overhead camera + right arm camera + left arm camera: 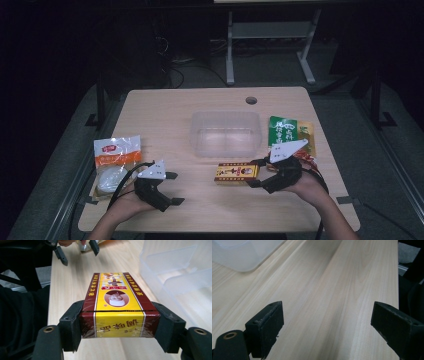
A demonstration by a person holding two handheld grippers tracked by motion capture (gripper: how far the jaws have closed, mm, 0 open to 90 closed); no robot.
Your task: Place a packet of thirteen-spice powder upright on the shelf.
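A yellow and dark-red box (236, 172) (117, 302) lies lengthwise in front of my right gripper (254, 173) (120, 325). That gripper is shut on the box's near end, one jaw pressed against each long side. Whether the box rests on the table or hangs just above it I cannot tell. My left gripper (175, 188) (327, 325) stands open over bare wood at the front left, with nothing between its jaws. It also appears far off in the right gripper view, as the left gripper (75, 250). A clear plastic container (225, 132) (175, 272) (242, 255) sits empty at the table's middle.
An orange and white packet (117, 150) and a white pouch (111, 179) lie at the left edge. A green packet (282, 131) and other snack packets (306, 137) lie behind my right hand. A cable hole (251, 100) marks the far side of the wooden table (160, 115).
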